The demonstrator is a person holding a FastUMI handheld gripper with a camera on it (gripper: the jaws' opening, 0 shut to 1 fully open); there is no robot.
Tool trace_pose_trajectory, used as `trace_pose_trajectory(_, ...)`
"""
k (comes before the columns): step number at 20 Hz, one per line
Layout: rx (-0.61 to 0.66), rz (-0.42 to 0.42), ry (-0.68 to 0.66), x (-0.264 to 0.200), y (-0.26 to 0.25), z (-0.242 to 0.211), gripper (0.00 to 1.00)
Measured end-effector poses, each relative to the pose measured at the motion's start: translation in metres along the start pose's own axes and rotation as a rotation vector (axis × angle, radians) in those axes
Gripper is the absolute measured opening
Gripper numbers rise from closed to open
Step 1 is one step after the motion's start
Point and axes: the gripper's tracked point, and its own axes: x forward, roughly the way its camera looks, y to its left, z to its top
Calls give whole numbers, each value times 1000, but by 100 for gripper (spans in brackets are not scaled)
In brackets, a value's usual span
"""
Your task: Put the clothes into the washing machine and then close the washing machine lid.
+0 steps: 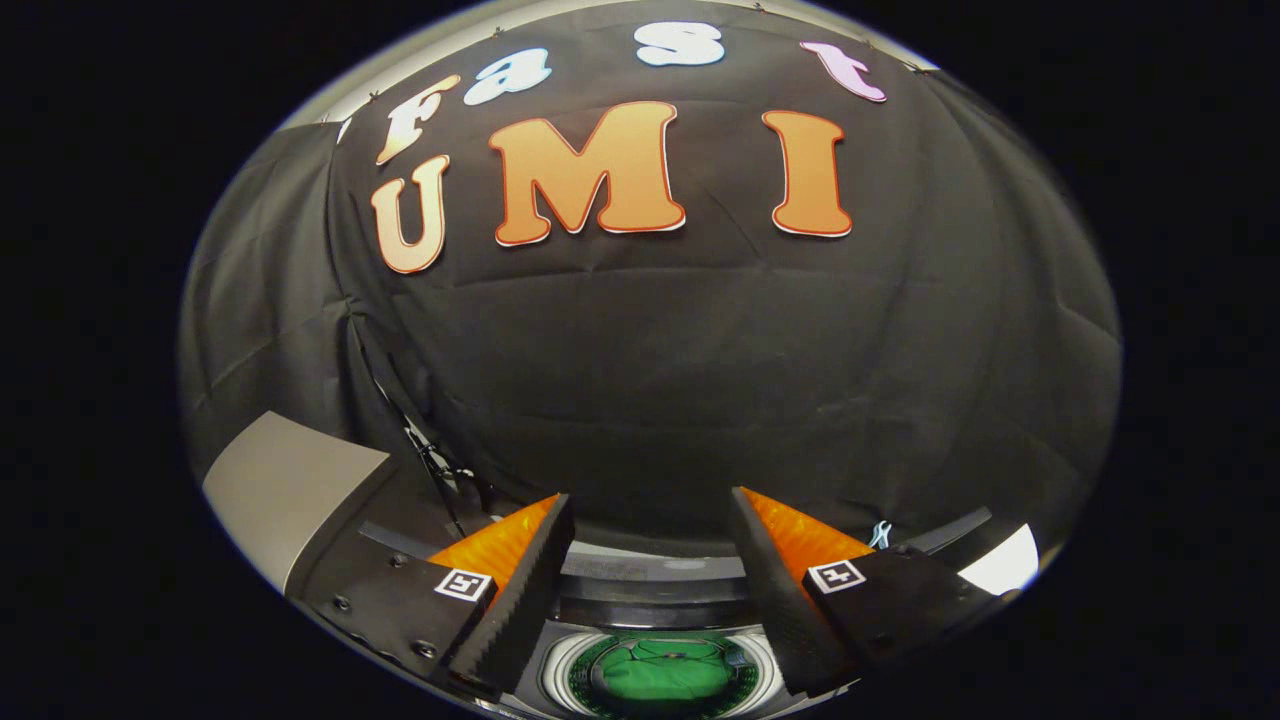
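Observation:
My gripper (650,505) hangs open, high above the washing machine, with nothing between its fingers. Below and between the fingers lies the machine's round drum opening (662,672), seen from above. A green garment (665,672) rests inside the drum. The machine's dark top rim (650,585) curves just beyond the opening. I cannot make out the lid as a separate part.
A grey slanted panel (290,480) stands to the left of the fingers. Thin cables (435,460) hang down the black cloth wall behind it. A bright white patch (1000,570) lies at the right, beyond the right finger.

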Motion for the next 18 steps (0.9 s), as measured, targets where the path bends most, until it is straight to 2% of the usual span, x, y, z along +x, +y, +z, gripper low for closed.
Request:
trace_pose_trajectory(9, 4, -12, -5, -35, 4, -27, 99)
trace_pose_trajectory(18, 35, 3, 95, -75, 12, -86, 98)
